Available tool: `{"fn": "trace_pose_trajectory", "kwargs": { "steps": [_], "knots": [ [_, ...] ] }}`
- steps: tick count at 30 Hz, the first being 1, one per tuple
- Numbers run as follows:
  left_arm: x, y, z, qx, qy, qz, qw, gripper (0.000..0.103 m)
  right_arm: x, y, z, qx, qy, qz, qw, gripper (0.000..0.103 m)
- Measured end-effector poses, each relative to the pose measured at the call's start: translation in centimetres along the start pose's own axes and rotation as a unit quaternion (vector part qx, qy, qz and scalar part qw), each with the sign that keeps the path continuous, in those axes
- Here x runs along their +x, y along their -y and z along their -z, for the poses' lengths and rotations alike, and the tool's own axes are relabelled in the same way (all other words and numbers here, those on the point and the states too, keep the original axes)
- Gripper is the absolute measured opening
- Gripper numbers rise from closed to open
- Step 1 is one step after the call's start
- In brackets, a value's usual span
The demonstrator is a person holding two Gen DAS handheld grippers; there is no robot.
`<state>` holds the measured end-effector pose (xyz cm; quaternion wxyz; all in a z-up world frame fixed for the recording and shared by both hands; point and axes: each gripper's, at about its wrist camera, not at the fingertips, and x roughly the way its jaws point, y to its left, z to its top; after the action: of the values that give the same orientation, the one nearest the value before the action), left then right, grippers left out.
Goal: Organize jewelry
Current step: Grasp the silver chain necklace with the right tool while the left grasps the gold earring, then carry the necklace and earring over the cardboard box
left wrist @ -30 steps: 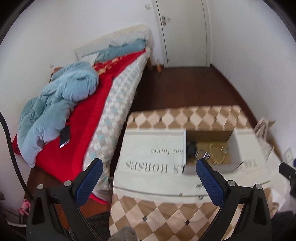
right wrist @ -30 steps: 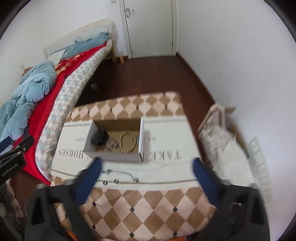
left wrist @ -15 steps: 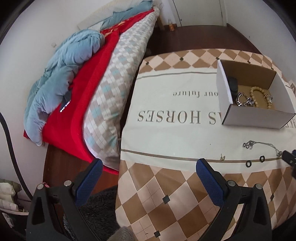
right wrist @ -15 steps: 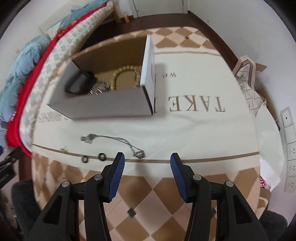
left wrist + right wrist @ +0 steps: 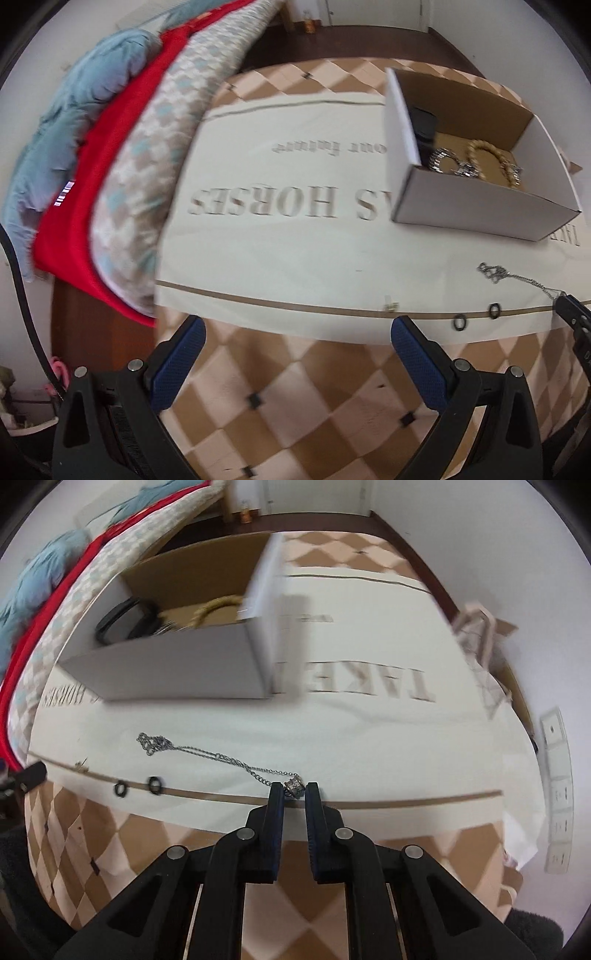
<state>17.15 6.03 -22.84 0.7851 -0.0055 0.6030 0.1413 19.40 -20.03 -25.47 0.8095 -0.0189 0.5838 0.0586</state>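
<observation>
The right tool (image 5: pixel 294 789) pinches nearly closed on the silver necklace's (image 5: pixel 221 756) pendant at lower center of the bench (image 5: pixel 369 738). The left tool (image 5: pixel 295 343) hangs wide apart, holding nothing. Upper left, the cardboard box (image 5: pixel 177 672) contains bracelets; two black rings (image 5: pixel 137 785) lie lower left.

Necklace (image 5: pixel 207 754): fine metal chain, silvery, glinting; small shiny metal ring pendant (image 5: pixel 294 785) with a textured face.
Two small rings (image 5: pixel 137 785): black, matt; material unclear.
Box (image 5: pixel 476 206): cardboard, smooth white outside, raw brown inside.
Bracelet (image 5: pixel 491 162) in box: tan beads, dull sheen.
Link bracelet (image 5: pixel 448 165) in box: bright polished metal.
Tablecloth (image 5: pixel 295 258): soft matt cloth, cream with printed lettering and tan checks.
Right gripper (image 5: pixel 294 792): matt black plastic, metal rivets.
Left gripper (image 5: pixel 295 354): matt black plastic; finger pads (image 5: pixel 415 363) blue, finely dimpled.
Blanket (image 5: pixel 122 155): red cloth.
</observation>
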Motion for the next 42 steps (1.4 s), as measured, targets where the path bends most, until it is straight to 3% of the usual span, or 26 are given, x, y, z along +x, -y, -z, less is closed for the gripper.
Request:
{"fn": "trace_pose_trajectory", "kwargs": {
  "steps": [6, 13, 15, 17, 19, 20, 22, 23, 32, 42],
  "knots": [
    [1.9, 2.6, -0.5, 0.012, -0.02, 0.032, 0.9992, 0.102, -0.4, 3.7, -0.3, 0.032, -0.002, 0.01, 0.999, 0.012],
    [2.6, 4.2, -0.3, 0.023, -0.023, 0.048, 0.9983, 0.072, 0.4, 4.7, 0.1, 0.046, -0.012, 0.01, 0.999, 0.012],
    [2.5, 4.4, -0.3, 0.025, -0.019, 0.049, 0.9983, 0.071, 0.6, 4.7, 0.1, 0.047, -0.013, 0.009, 0.999, 0.012],
    [2.3, 4.5, -0.2, 0.025, -0.013, 0.058, 0.9979, 0.058, 0.7, 4.5, 0.0, 0.048, -0.012, 0.009, 0.999, 0.012],
    [2.0, 4.7, -0.2, 0.022, -0.011, 0.068, 0.9974, 0.038, 0.7, 4.4, -0.1, 0.049, -0.012, 0.008, 0.999, 0.012],
    [1.9, 4.8, -0.3, 0.024, -0.011, 0.071, 0.9971, 0.034, 0.7, 4.4, -0.2, 0.05, -0.012, 0.007, 0.999, 0.012],
    [1.7, 5.2, -0.1, 0.028, -0.009, 0.077, 0.9966, 0.01, 0.7, 4.4, -0.3, 0.051, -0.011, 0.006, 0.999, 0.012],
    [1.6, 5.4, -0.1, 0.03, -0.01, 0.079, 0.9964, 0.008, 0.6, 4.3, -0.4, 0.051, -0.01, 0.004, 0.999, 0.012],
    [0.7, 4.8, 0.0, 0.032, 0.003, 0.077, 0.9965, 0.006, -2.7, 3.3, -1.6, 0.049, 0.022, -0.033, 0.998, 0.012],
    [-4.2, 3.2, -1.4, 0.025, 0.036, 0.114, 0.9925, 0.006, -9.9, 0.5, -4.2, 0.029, 0.076, -0.1, 0.992, 0.012]
  ]
}}
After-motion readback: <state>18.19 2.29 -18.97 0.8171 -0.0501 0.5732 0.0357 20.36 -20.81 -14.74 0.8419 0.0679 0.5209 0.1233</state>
